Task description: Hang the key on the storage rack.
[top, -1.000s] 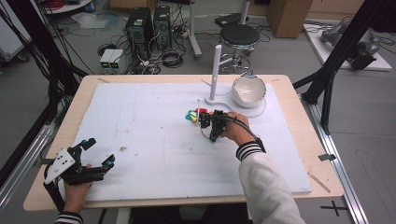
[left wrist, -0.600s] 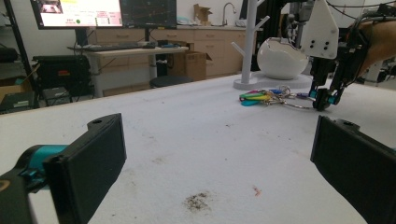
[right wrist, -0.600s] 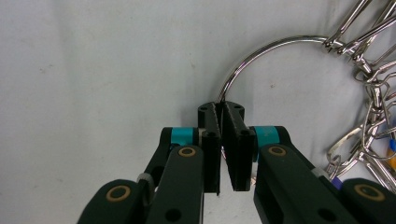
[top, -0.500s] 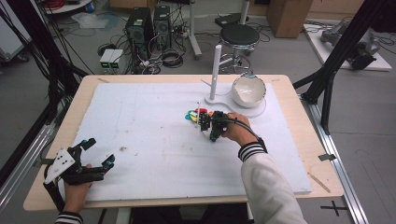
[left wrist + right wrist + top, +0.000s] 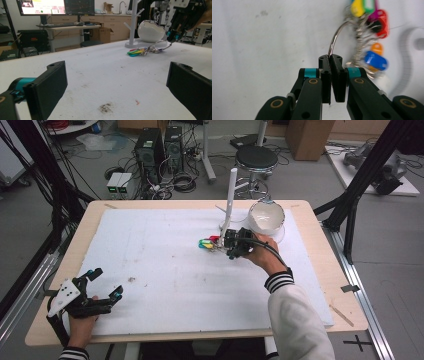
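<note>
- My right gripper (image 5: 329,58) is clenched on the metal ring (image 5: 336,35) of a bunch of keys (image 5: 209,243) with coloured tags, far right on the white mat (image 5: 165,270).
- Just beyond them stand a white rack (image 5: 229,195) and a white bowl (image 5: 266,217).
- My left gripper (image 5: 105,284) rests released at the near left corner.
</note>
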Motion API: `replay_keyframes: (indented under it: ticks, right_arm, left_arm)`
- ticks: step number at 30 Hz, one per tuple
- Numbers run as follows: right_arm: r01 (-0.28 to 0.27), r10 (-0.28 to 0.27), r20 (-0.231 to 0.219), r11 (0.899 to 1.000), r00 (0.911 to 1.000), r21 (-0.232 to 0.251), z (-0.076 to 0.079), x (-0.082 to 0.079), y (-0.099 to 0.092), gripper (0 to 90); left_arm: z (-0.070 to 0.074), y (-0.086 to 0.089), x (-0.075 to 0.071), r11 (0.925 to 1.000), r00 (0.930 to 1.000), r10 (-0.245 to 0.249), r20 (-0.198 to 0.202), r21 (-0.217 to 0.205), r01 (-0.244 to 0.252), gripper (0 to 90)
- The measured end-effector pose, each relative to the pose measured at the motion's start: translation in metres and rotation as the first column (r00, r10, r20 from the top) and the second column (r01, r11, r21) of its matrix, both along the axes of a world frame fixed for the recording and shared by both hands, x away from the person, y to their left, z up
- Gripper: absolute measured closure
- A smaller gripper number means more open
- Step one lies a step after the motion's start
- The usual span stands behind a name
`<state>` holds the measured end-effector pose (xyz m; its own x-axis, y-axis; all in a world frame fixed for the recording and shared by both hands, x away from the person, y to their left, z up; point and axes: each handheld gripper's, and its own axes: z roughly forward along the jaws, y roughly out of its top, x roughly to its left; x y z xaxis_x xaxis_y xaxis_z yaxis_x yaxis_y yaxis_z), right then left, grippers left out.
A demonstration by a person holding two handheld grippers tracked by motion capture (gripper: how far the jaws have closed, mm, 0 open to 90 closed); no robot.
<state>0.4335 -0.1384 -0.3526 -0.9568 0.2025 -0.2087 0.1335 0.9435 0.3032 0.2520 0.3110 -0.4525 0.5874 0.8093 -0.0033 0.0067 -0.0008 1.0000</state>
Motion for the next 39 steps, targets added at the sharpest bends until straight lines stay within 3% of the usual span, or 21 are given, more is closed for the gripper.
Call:
replay_keyframes:
  ticks: [2, 4, 5, 8, 9, 14, 15, 16, 17, 18, 19, 20, 21, 22, 23, 24, 25, 34, 38, 39]
  right_arm:
    - [0.019, -0.022, 0.036, 0.997, 0.9991, 0.073, 0.011, -0.001, -0.008, 88.4]
    - [0.024, -0.028, 0.044, 0.995, 0.9987, 0.098, 0.015, -0.001, -0.011, 88.6]
    - [0.027, -0.035, 0.059, 0.989, 0.9977, 0.147, 0.020, -0.001, -0.015, 88.6]
    - [0.028, -0.046, 0.082, 0.978, 0.9956, 0.209, 0.029, -0.002, -0.021, 88.6]
    - [0.028, -0.046, 0.082, 0.978, 0.9956, 0.209, 0.029, -0.002, -0.021, 88.6]
    - [0.030, -0.074, 0.123, 0.946, 0.9897, 0.322, 0.040, -0.001, -0.031, 88.7]
    - [0.030, -0.074, 0.123, 0.946, 0.9897, 0.322, 0.040, -0.001, -0.031, 88.7]
    - [0.040, -0.088, 0.123, 0.937, 0.9886, 0.346, 0.042, -0.002, -0.033, 88.6]
    - [0.038, -0.095, 0.129, 0.921, 0.9871, 0.388, 0.045, 0.000, -0.037, 88.7]
    - [0.038, -0.095, 0.129, 0.921, 0.9871, 0.388, 0.045, 0.000, -0.037, 88.7]
    - [0.045, -0.106, 0.129, 0.912, 0.9859, 0.407, 0.047, 0.000, -0.039, 88.7]
    - [0.053, -0.126, 0.135, 0.893, 0.9829, 0.447, 0.049, 0.001, -0.043, 88.7]
    - [0.053, -0.126, 0.135, 0.893, 0.9829, 0.447, 0.049, 0.001, -0.043, 88.7]
    - [0.055, -0.132, 0.135, 0.883, 0.9819, 0.465, 0.051, 0.002, -0.045, 88.7]
    - [0.063, -0.152, 0.139, 0.864, 0.9785, 0.500, 0.053, 0.003, -0.050, 88.7]
    - [0.076, -0.167, 0.131, 0.853, 0.9772, 0.517, 0.054, 0.004, -0.052, 88.7]
    - [0.076, -0.167, 0.131, 0.853, 0.9772, 0.517, 0.054, 0.004, -0.052, 88.7]
    - [0.108, -0.244, 0.144, 0.785, 0.9590, 0.610, 0.056, 0.009, -0.065, 88.7]
    - [0.148, -0.295, 0.125, 0.748, 0.9472, 0.647, 0.052, 0.014, -0.068, 88.7]
    - [0.148, -0.295, 0.125, 0.748, 0.9472, 0.647, 0.052, 0.014, -0.068, 88.7]
  left_arm:
    - [0.000, 0.000, 0.000, 1.0000, 1.0000, -0.001, 0.000, -0.002, 0.001, 3.7]
    - [0.000, 0.000, 0.000, 1.0000, 1.0000, -0.001, 0.001, 0.001, 0.001, 3.8]
    - [0.000, 0.000, 0.000, 1.0000, 1.0000, -0.001, 0.001, 0.001, 0.001, 3.7]
    - [0.000, 0.000, 0.000, 1.0000, 1.0000, -0.001, 0.001, 0.002, 0.001, 3.7]
    - [0.000, 0.000, 0.000, 1.0000, 1.0000, -0.001, 0.001, 0.002, 0.001, 3.7]
    - [0.000, 0.000, 0.000, 1.0000, 1.0000, -0.001, 0.001, 0.001, 0.001, 3.7]
    - [0.000, 0.000, 0.000, 1.0000, 1.0000, -0.001, 0.001, 0.001, 0.001, 3.7]
    - [0.000, 0.000, 0.000, 1.0000, 1.0000, -0.001, 0.001, 0.001, 0.001, 3.8]
    - [0.000, 0.000, 0.000, 1.0000, 1.0000, -0.001, 0.001, 0.001, 0.001, 3.8]
    - [0.000, 0.000, 0.000, 1.0000, 1.0000, -0.001, 0.001, 0.000, 0.001, 3.8]
    - [0.000, 0.000, 0.000, 1.0000, 1.0000, -0.001, 0.001, 0.001, 0.001, 3.8]
    - [0.000, 0.000, 0.000, 1.0000, 1.0000, -0.001, 0.001, 0.001, 0.001, 3.8]
    - [0.000, 0.000, 0.000, 1.0000, 1.0000, -0.001, 0.001, 0.001, 0.001, 3.8]
    - [0.000, 0.000, 0.000, 1.0000, 1.0000, -0.001, 0.001, 0.001, 0.001, 3.8]
    - [0.000, 0.000, 0.000, 1.0000, 1.0000, -0.001, 0.001, 0.001, 0.001, 3.8]
    - [0.000, 0.000, 0.000, 1.0000, 1.0000, -0.001, 0.001, 0.001, 0.001, 3.8]
    - [0.000, 0.000, 0.000, 1.0000, 1.0000, -0.001, 0.001, 0.001, 0.001, 3.8]
    - [0.000, 0.000, 0.000, 1.0000, 1.0000, -0.001, 0.001, 0.001, 0.001, 3.8]
    - [0.000, 0.000, 0.000, 1.0000, 1.0000, -0.001, 0.002, 0.002, 0.001, 3.8]
    - [0.000, 0.000, 0.000, 1.0000, 1.0000, -0.001, 0.002, 0.002, 0.001, 3.8]
